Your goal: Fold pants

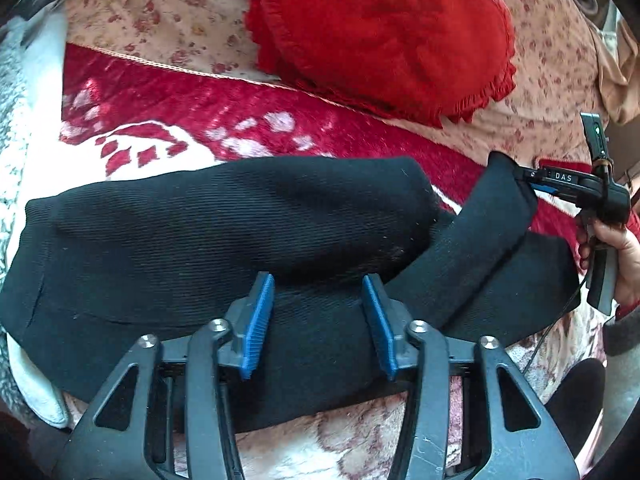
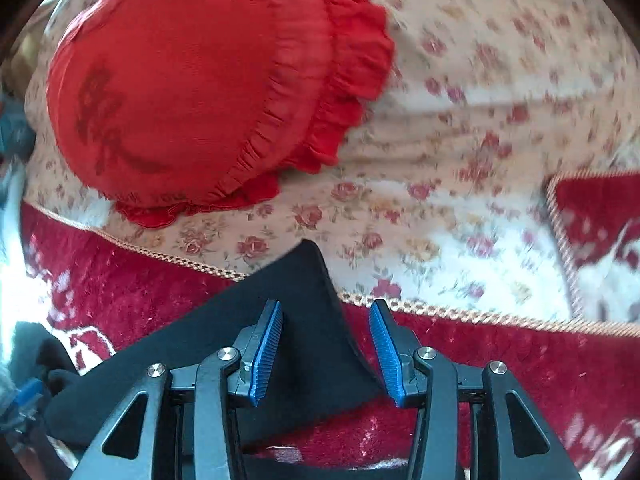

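Black ribbed pants (image 1: 224,232) lie folded across a red and white blanket (image 1: 168,120). My left gripper (image 1: 318,300) is open just above the pants' near edge, its blue pads apart and holding nothing. In the left wrist view my right gripper (image 1: 532,184) is at the far right, at a raised end of the pants. In the right wrist view my right gripper (image 2: 326,334) has its jaws apart, and a lifted black corner of the pants (image 2: 304,320) stands between the pads without being pinched.
A red frilled cushion (image 1: 380,36) rests on a floral sheet (image 1: 160,12) behind the pants; it also shows in the right wrist view (image 2: 192,80). A grey fleece (image 1: 16,120) lies at the left edge.
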Demonstrator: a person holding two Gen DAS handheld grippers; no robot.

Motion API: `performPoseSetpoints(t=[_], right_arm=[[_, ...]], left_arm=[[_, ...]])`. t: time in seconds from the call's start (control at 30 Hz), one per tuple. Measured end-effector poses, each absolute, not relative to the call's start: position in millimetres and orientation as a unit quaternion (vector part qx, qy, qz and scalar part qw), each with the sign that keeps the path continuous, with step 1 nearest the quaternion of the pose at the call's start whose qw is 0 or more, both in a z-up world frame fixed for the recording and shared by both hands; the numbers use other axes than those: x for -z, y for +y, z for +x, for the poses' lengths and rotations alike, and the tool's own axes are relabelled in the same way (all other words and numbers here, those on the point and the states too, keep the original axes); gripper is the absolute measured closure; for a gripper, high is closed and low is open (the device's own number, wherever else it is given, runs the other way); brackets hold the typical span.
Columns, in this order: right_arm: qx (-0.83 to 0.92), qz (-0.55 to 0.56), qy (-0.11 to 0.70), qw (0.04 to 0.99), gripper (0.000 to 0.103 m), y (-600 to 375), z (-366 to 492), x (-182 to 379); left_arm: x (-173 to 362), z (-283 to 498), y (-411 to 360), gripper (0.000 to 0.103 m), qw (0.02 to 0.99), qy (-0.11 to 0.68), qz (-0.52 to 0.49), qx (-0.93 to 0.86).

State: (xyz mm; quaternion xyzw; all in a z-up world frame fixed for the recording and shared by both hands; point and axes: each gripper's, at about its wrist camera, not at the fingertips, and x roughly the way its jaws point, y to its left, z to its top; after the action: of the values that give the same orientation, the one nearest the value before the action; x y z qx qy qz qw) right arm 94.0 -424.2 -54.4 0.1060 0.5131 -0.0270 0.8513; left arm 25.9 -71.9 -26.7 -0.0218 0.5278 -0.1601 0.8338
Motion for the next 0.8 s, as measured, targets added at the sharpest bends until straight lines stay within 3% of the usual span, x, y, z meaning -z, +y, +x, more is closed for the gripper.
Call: performPoseSetpoints(t=[0.07, 0.13, 0.17, 0.53, 0.63, 0.8], right_arm=[[-0.008, 0.117, 0.524, 0.843, 0.062, -423, 96, 66], [-0.007, 0.088, 0.519, 0.85, 0.079, -415, 95, 67], [-0.006, 0.075, 0.507, 0.859, 0.093, -411, 93, 60], [-0.004, 0.056, 0.42, 0.906, 0.093, -416, -28, -39], [-0.004, 0.07, 0.436, 0.897, 0.093, -421, -51, -28], [0.032, 0.019, 0.516, 0.856, 0.094, -414, -56, 38]], left_arm=[[28, 25, -78, 0.05, 0.836, 0.525, -0.017, 0.158], [29, 24, -80, 0.05, 0.838, 0.524, -0.012, 0.155], [28, 24, -81, 0.05, 0.837, 0.524, -0.012, 0.156], [26, 8, -76, 0.05, 0.825, 0.534, -0.033, 0.182], [26, 4, -78, 0.05, 0.826, 0.533, -0.028, 0.181], [25, -5, -81, 0.05, 0.828, 0.533, -0.009, 0.177]])
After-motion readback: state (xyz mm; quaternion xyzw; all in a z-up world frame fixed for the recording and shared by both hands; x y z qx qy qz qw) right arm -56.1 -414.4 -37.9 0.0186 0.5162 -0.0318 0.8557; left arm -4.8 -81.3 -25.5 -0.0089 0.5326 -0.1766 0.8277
